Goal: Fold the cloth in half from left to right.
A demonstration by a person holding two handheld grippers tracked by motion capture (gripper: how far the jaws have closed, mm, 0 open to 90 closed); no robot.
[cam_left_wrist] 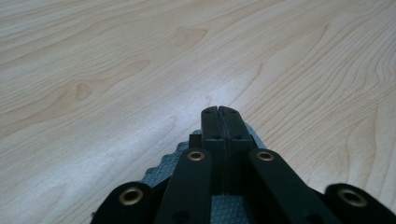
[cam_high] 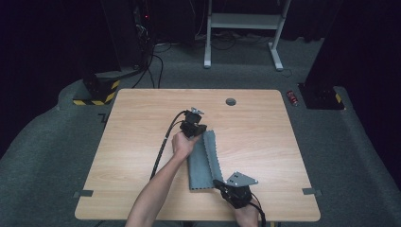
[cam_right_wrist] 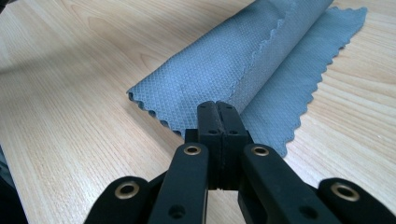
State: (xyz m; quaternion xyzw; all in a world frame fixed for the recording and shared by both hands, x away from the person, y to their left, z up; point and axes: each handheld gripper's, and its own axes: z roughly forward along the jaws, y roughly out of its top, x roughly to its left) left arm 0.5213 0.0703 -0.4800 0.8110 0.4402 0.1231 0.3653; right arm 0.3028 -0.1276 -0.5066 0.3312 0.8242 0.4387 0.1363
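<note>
High view: grey cloth (cam_high: 204, 163), folded into a long strip with scalloped edges, lying near the middle of the wooden table (cam_high: 142, 142). Left gripper (cam_high: 195, 124) at the cloth's far end, right gripper (cam_high: 226, 187) at its near end.

Left gripper view: jaws pressed together, cloth edge (cam_left_wrist: 166, 169) bunched beneath them; whether pinched or merely under, cannot tell.

Right gripper view: jaws closed on the near hem of the cloth (cam_right_wrist: 224, 70), upper layer rolled over the lower.

Step in hand, by judgement: folding the cloth lengthwise, both ends taken up. Next move likely calls for lifting both ends together and level, laying the fold square, then releasing.

Brands, labels, writing: none legible anywhere.
</note>
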